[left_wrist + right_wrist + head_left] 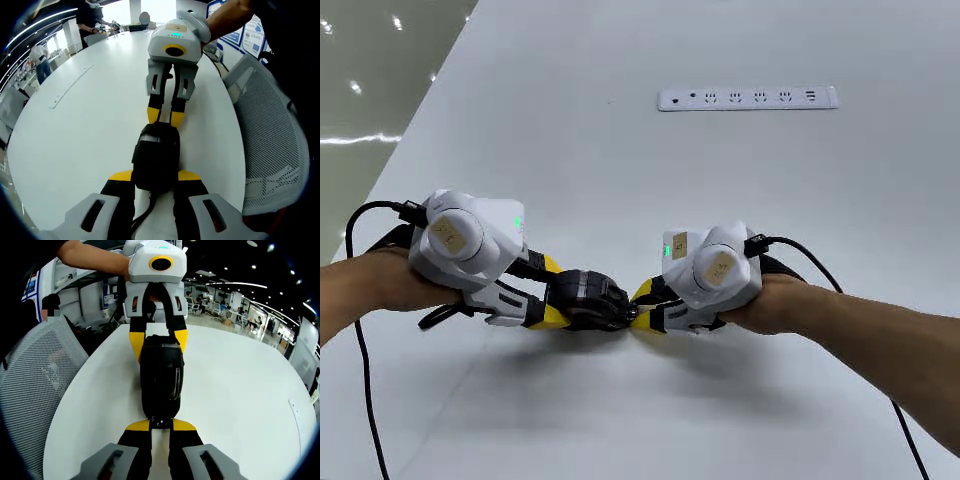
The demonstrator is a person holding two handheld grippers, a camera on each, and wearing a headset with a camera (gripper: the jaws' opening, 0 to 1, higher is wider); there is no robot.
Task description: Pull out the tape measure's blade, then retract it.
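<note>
A black tape measure (588, 298) lies just above the white table (620, 150), held between the two grippers. My left gripper (552, 292) is shut on its case from the left, with the yellow fingertips on either side of the body (157, 155). My right gripper (642, 307) meets it from the right, and its jaws are shut on the blade's tip (160, 422) at the case mouth. No length of blade shows outside the case (161, 375). In the left gripper view the right gripper (165, 117) touches the case's far end.
A white power strip (748, 98) lies at the far side of the table. Black cables (360, 350) trail from both grippers. A grey mesh chair (270, 140) stands at the table's edge. People (92, 15) are at the table's far end.
</note>
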